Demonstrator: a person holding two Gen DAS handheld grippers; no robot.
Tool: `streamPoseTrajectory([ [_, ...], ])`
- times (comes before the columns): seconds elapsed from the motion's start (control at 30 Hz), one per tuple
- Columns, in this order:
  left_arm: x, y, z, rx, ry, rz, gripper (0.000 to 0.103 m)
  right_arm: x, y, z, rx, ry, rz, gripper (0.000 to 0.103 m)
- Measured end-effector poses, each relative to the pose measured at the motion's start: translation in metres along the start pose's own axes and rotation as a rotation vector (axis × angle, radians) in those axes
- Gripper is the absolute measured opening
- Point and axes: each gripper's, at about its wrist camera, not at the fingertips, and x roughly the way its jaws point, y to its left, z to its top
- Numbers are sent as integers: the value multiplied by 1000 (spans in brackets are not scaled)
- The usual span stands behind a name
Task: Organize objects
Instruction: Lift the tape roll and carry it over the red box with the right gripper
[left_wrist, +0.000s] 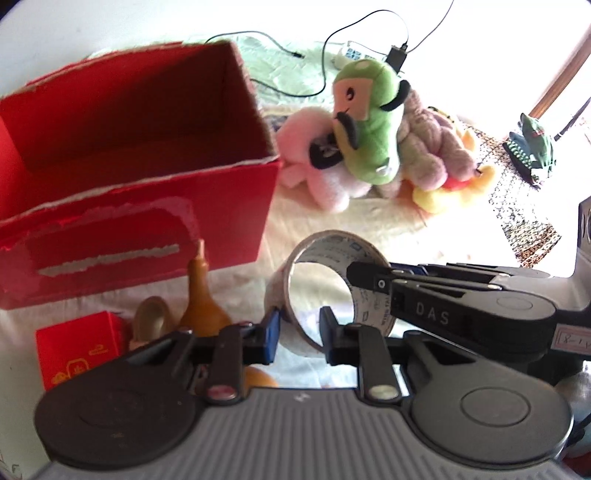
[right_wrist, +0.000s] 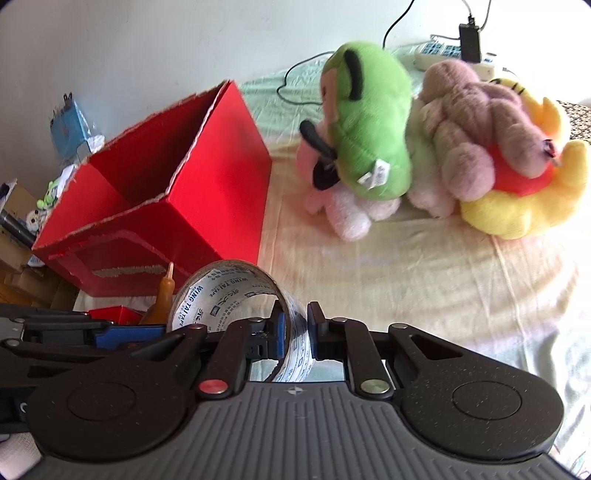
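Observation:
A roll of clear packing tape (left_wrist: 332, 243) with printed lining stands on edge on the cream sheet, held from two sides. My left gripper (left_wrist: 299, 334) is shut on its near left wall, which runs between the pads. Reaching in from the right, my right gripper (left_wrist: 364, 280) is shut on the roll's right wall. In the right wrist view the tape roll (right_wrist: 221, 280) has its wall pinched in my right gripper (right_wrist: 297, 332), while the left gripper's fingers (right_wrist: 110, 338) meet its left side. An open red cardboard box (left_wrist: 147, 221) (right_wrist: 207, 206) stands just behind, to the left.
A green plush (left_wrist: 373, 122) (right_wrist: 369, 110) lies piled on pink (left_wrist: 332, 184), purple (left_wrist: 432, 147) and yellow (right_wrist: 517, 214) plush toys. An amber bottle (left_wrist: 201, 291), a small red box (left_wrist: 81, 350) and a golden spoon-like thing (left_wrist: 151, 317) sit front left. A power strip (right_wrist: 443, 51) with cables lies at the back.

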Motion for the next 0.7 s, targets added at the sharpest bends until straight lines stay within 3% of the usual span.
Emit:
streamPoseTrajectory([
  [0.2, -21, -14, 7, 47, -80, -2, 19, -30, 2, 11, -27, -108, 25, 14],
  [0.47, -80, -11, 36, 80, -288, 18, 19, -57, 40, 59, -132, -295, 89, 15],
  [0.57, -95, 3, 50, 76, -351, 46, 19, -47, 62, 81, -186, -317, 96, 15],
  [0.7, -103, 34, 66, 44, -394, 81, 19, -17, 88, 104, -237, -276, 86, 15],
])
